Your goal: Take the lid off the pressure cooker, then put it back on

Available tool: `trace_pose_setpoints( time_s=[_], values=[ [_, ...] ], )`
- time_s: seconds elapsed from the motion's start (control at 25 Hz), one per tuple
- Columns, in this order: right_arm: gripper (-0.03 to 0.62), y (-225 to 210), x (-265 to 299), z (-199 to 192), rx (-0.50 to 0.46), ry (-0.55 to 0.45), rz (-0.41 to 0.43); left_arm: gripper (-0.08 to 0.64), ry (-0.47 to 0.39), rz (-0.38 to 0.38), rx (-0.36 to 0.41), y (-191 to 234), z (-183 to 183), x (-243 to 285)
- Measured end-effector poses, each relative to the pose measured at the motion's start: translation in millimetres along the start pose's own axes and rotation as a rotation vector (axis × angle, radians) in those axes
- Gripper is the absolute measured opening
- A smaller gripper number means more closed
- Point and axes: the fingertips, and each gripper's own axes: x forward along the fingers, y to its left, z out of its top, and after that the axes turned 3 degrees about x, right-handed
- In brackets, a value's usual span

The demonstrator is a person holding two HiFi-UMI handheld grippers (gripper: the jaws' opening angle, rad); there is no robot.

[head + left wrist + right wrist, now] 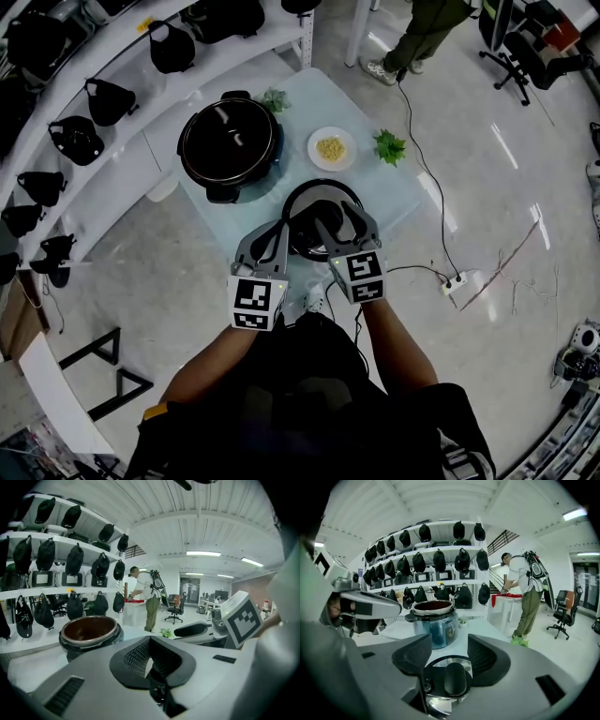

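Shelves [131, 66] hung with dark bags [108, 101] ran past the far left of a pale table [394, 202]. The open pressure cooker [230, 141] stood at the table's far left corner. The lid [319, 202] was at the near edge, under both claws — the left gripper [270, 236] narrowed onto the lid's dark handle, the right gripper [345, 225] spread wide astride the knob [455, 678], pads clear of it.

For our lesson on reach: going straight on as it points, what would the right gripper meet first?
Likely the open cooker, just left of its line; depth is unclear, so perhaps the table first.
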Motion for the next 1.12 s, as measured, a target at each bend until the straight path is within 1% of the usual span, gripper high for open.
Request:
trace_pose_setpoints(
  time_s=[0.12,0.36,0.56,0.72,0.84,1.12],
  values=[
    [0.231,9,-20,11,-0.018,-0.024,0.009,0.006,-0.034,0.012,-0.005,-9,11,-12],
    [0.174,25,-60,26,-0.025,-0.063,0.033,0.006,-0.095,0.044,-0.011,-27,29,-39],
    [0.116,40,-89,32,-0.025,-0.087,0.061,0.006,-0.111,0.07,-0.027,-41,36,-62],
    [0.083,43,-107,31,-0.027,-0.09,0.05,0.006,-0.121,0.076,-0.024,-51,42,-78],
    [0.066,47,-119,32,-0.014,-0.096,0.042,0.006,-0.133,0.072,-0.015,-55,46,-90],
    [0.049,58,-147,41,0.021,-0.129,-0.006,0.006,-0.142,0.023,0.007,-65,46,-115]
  ],
)
